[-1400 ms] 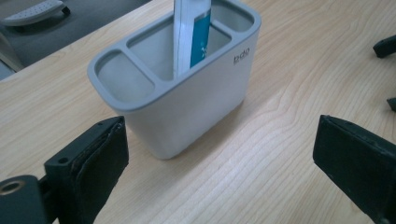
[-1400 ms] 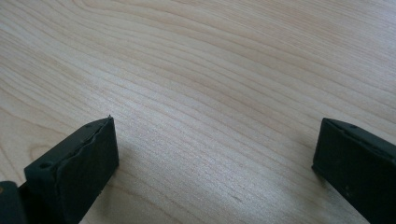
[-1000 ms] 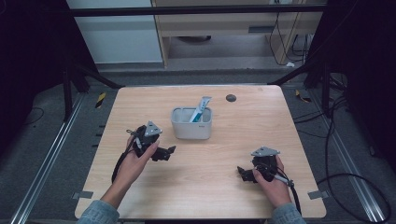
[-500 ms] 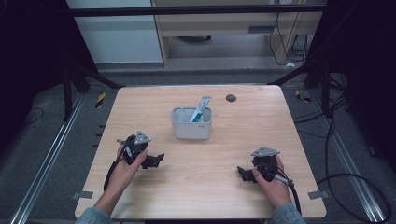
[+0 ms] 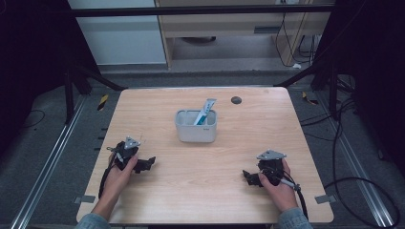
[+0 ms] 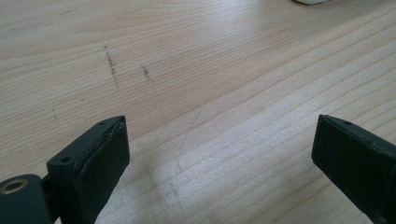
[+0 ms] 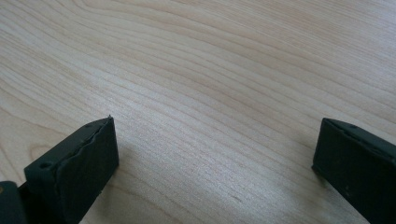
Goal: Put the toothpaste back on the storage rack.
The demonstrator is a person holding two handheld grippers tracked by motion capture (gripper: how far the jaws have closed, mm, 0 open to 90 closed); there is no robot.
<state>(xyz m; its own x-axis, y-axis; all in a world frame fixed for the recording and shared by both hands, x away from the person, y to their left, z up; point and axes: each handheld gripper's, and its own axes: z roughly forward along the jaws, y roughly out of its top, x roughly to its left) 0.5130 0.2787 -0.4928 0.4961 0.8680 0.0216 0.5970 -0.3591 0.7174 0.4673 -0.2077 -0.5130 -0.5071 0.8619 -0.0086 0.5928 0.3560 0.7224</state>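
Observation:
A white-grey cup [image 5: 196, 128] stands at the middle of the wooden table [image 5: 248, 138], with a blue and white tube [image 5: 205, 112] leaning in it. My left gripper [image 5: 149, 163] rests low at the table's left front, held by a hand, and points right. In the left gripper view its jaws stand wide apart over bare wood, left gripper [image 6: 219, 154] holding nothing. My right gripper [image 5: 246, 175] lies at the right front and points left. The right gripper view shows the right gripper [image 7: 217, 154] open over bare wood too.
A small dark round spot [image 5: 236, 100] sits near the table's far edge, right of centre. Dark floor, metal rails and cables [image 5: 344, 143] surround the table. A cabinet [image 5: 224, 28] stands beyond the far side.
My left gripper has drawn back towards the near left edge, away from the cup. The right gripper has stayed in place.

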